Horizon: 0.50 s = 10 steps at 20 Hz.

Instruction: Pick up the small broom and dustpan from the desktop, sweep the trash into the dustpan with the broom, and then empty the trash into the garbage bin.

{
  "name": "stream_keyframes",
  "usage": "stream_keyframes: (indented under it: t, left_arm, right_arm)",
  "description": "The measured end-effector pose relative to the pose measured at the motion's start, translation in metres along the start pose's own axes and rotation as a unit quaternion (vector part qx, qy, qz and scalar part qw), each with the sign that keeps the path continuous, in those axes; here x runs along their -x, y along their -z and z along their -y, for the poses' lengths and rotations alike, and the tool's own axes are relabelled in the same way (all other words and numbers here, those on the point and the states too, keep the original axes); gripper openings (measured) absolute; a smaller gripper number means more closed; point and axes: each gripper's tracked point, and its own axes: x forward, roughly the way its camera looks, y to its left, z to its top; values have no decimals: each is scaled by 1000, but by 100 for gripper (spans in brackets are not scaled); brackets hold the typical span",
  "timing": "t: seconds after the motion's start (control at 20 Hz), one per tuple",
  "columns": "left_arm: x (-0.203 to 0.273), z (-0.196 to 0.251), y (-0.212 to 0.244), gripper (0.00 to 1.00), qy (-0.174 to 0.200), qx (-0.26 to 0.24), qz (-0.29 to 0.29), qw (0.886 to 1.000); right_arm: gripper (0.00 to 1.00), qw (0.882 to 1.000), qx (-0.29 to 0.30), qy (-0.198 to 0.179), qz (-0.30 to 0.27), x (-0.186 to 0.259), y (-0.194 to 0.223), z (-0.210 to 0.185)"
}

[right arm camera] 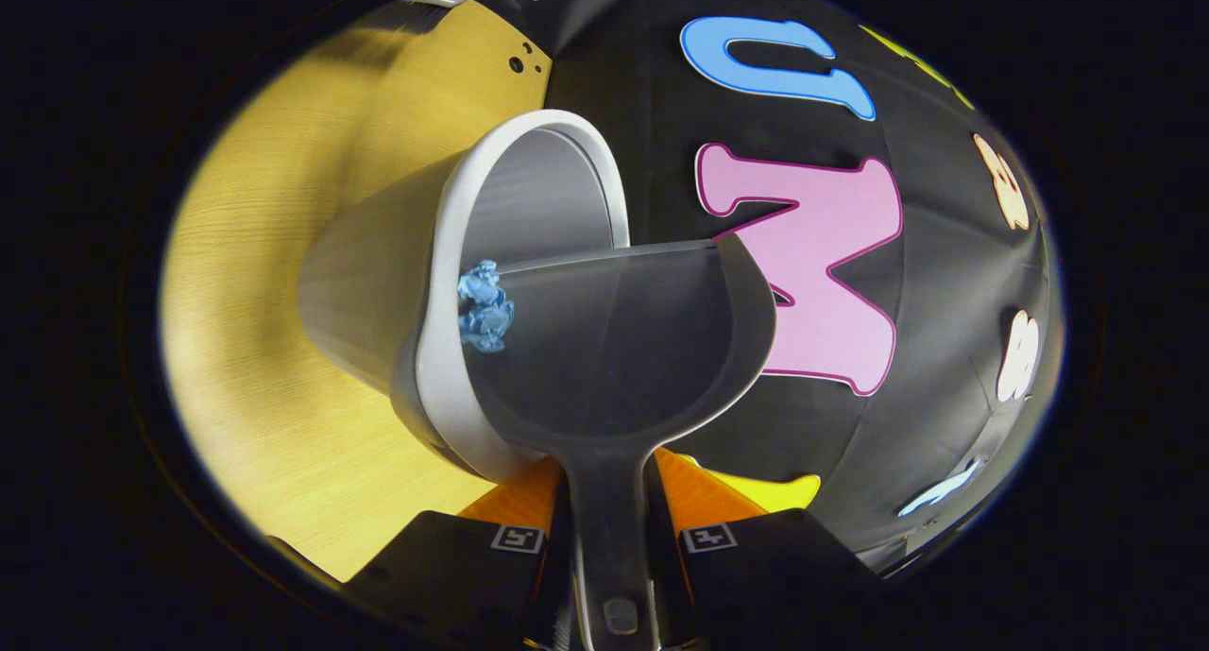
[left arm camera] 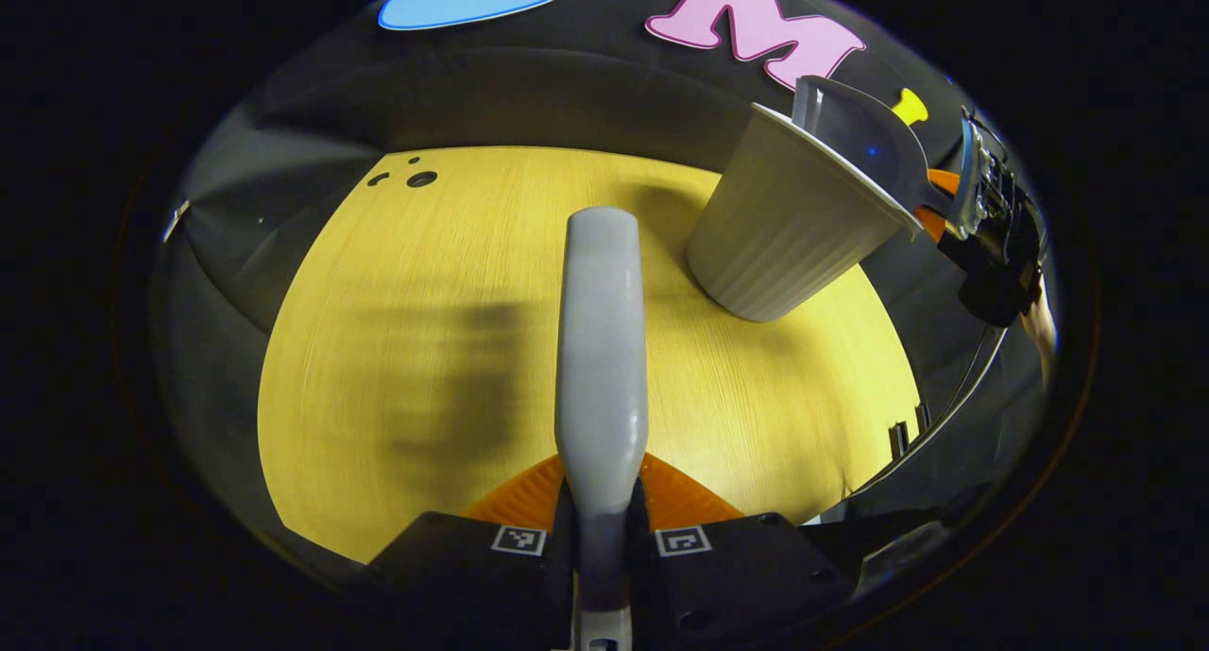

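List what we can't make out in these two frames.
- Broom bristles: left gripper view shows just its grey handle, foreshortened.
- Garbage bin bottom: right gripper view, hidden by the dustpan and bin wall.
- Whether the blue crumpled trash has left the dustpan lip: unclear.
- Right gripper fingers: left gripper view, small at the edge.

A: What carried the items?
B: A yellow wood-grain desktop [left arm camera: 425, 349], with small dark holes [left arm camera: 421, 179] toward 11 o'clock in the left gripper view.
A: What stood on it?
B: A white ribbed garbage bin [left arm camera: 784, 245], toward 1 o'clock.
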Motion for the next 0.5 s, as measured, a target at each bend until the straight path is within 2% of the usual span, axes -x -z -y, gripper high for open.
stream_keyframes:
  t: [0.25,0.5]
  left_arm:
    - [5,-8,4,28,-4,3,4,1000]
    - [16,-17,-2,28,-18,4,27,999]
  right_arm:
    - [38,1000,-3,-4,-8,-1,-2,-2]
    - [38,993,-106,-48,-20,2,0,-9]
